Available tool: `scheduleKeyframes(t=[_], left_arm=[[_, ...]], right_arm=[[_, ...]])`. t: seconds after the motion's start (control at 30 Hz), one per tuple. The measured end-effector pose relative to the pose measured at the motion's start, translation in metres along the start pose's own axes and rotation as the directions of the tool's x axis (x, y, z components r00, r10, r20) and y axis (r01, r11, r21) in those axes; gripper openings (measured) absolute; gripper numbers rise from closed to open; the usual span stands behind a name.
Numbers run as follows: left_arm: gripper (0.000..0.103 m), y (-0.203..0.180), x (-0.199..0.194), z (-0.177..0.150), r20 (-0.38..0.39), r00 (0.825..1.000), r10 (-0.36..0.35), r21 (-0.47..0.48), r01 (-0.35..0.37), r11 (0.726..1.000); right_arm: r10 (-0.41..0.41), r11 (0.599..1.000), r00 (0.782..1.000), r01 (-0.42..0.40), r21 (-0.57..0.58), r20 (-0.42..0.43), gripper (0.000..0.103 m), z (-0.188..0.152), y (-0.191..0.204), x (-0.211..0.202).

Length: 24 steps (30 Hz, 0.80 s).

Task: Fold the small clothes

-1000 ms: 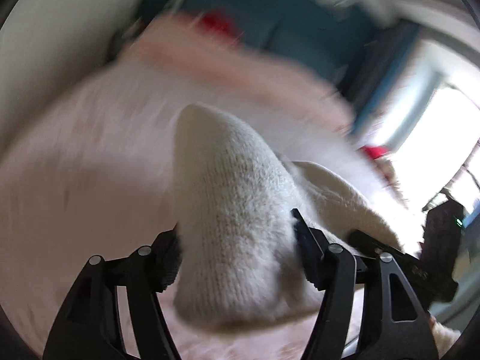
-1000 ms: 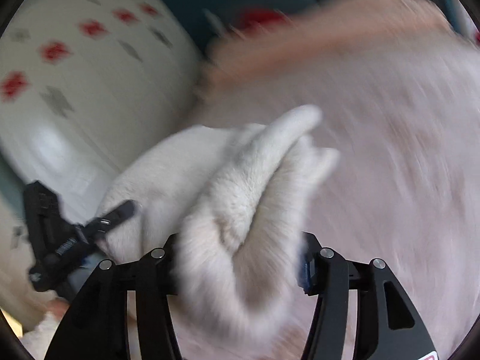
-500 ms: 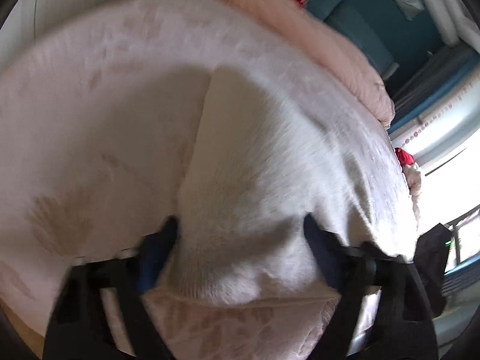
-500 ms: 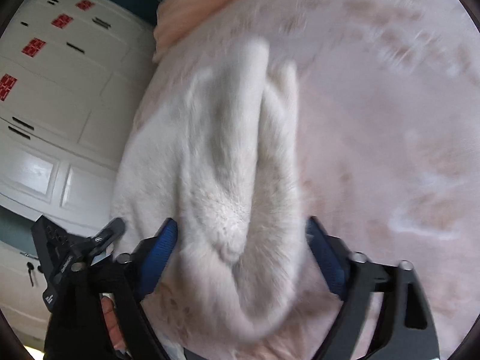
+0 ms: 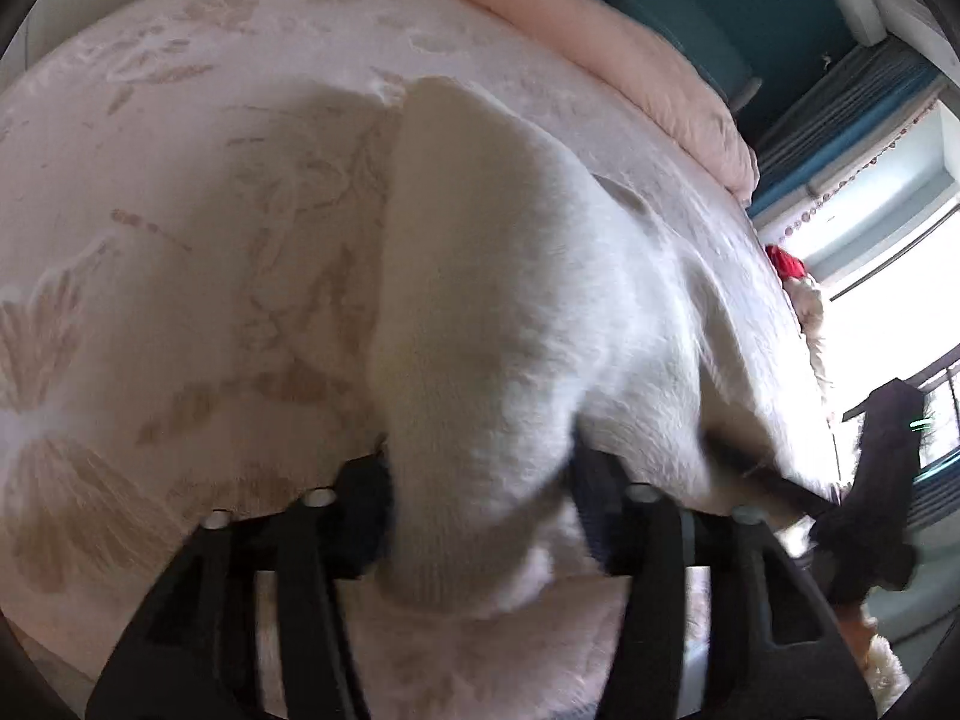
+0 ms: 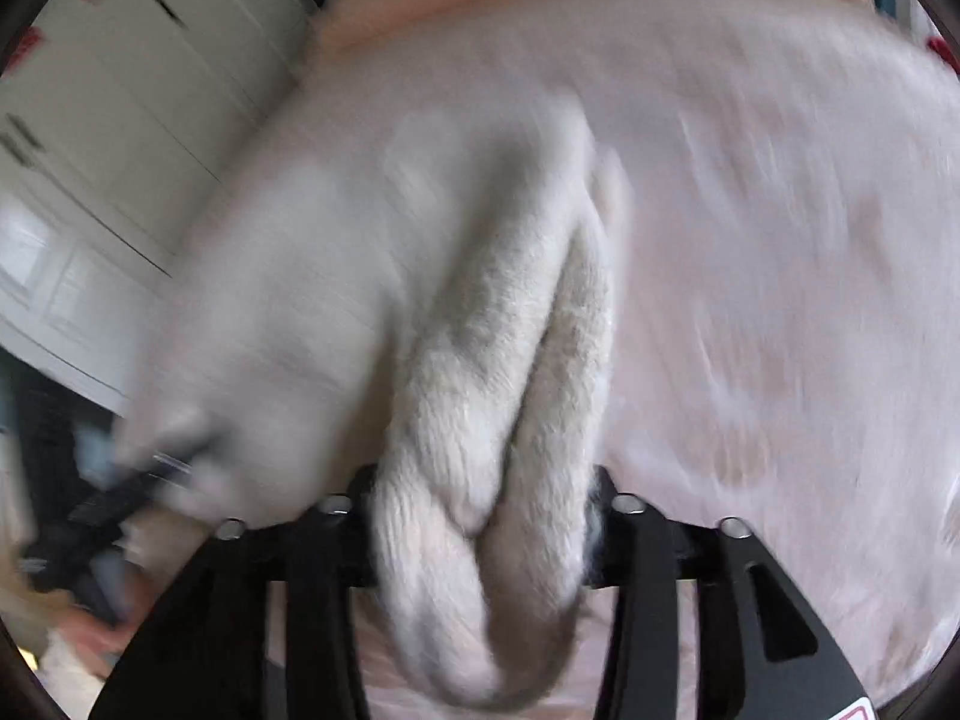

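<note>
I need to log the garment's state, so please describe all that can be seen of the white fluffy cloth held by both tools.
The white fluffy garment looks like soft knitted fleece, cream-white and thick. It is bunched into folds; the right view shows two rolled ridges side by side. It stretches between the left tool, whose jaws are closing on it, and the right tool, whose jaws are opening around it. It lies over the pale pink patterned bedcover.
</note>
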<state>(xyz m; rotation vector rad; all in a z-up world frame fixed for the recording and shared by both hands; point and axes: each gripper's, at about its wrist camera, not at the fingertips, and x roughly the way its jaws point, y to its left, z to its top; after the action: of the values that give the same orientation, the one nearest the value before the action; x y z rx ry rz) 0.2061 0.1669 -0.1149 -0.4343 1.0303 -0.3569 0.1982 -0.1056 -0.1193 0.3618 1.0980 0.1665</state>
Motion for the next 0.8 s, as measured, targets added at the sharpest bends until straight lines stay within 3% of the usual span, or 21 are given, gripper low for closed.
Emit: scheduleKeyframes(t=[0.07, 0.17, 0.2, 0.23, 0.3, 0.37, 0.43, 0.47, 0.53, 0.6, 0.8], left_arm=[[0.063, -0.010, -0.012, -0.001, 0.017, 0.998, 0.062, 0.030, -0.063, 0.998], [0.064, -0.031, -0.050, 0.001, 0.097, 0.985, 0.146, 0.118, -0.157, 0.981], [0.064, -0.036, -0.059, 0.002, 0.121, 0.982, 0.145, 0.131, -0.161, 0.978], [0.064, -0.044, -0.075, 0.004, 0.160, 0.978, 0.137, 0.145, -0.161, 0.976], [0.064, -0.054, -0.089, 0.007, 0.200, 0.971, 0.127, 0.145, -0.158, 0.977], [0.063, -0.066, -0.087, 0.008, 0.198, 0.970, 0.143, 0.160, -0.176, 0.971], [0.054, -0.069, -0.056, 0.006, 0.137, 0.951, 0.276, 0.222, -0.301, 0.927], [0.051, -0.065, -0.037, 0.003, 0.088, 0.943, 0.320, 0.236, -0.332, 0.913], [0.048, -0.045, -0.004, -0.006, -0.023, 0.938, 0.346, 0.206, -0.334, 0.920], [0.048, -0.043, -0.010, -0.009, 0.003, 0.940, 0.341, 0.181, -0.335, 0.925], [0.052, -0.082, -0.053, -0.015, 0.075, 0.931, 0.357, 0.245, -0.364, 0.899]], right_arm=[[-0.014, 1.000, 0.997, 0.012, 0.021, 0.070, 0.058, -0.003, 0.000, -0.023], [-0.096, 0.992, 0.980, 0.109, -0.065, 0.172, 0.059, 0.002, 0.019, -0.071], [-0.085, 0.990, 0.974, 0.107, -0.093, 0.211, 0.054, 0.004, 0.027, -0.086], [-0.058, 0.990, 0.970, 0.086, -0.111, 0.236, 0.033, 0.005, 0.033, -0.097], [-0.014, 0.987, 0.976, 0.048, -0.153, 0.215, 0.008, 0.004, 0.048, -0.101], [-0.029, 0.980, 0.985, 0.061, -0.189, 0.168, 0.005, -0.001, 0.053, -0.084], [-0.132, 0.968, 0.988, 0.146, -0.202, 0.077, 0.000, -0.007, 0.040, -0.046], [-0.149, 0.973, 0.989, 0.148, -0.178, 0.007, 0.000, -0.013, 0.029, -0.021], [-0.108, 0.987, 0.994, 0.110, -0.114, 0.030, 0.000, -0.017, 0.020, -0.021], [-0.087, 0.993, 0.996, 0.090, -0.079, 0.032, 0.000, -0.012, 0.026, -0.042], [-0.096, 0.989, 0.987, 0.109, -0.095, 0.130, 0.010, -0.033, 0.045, -0.104]])
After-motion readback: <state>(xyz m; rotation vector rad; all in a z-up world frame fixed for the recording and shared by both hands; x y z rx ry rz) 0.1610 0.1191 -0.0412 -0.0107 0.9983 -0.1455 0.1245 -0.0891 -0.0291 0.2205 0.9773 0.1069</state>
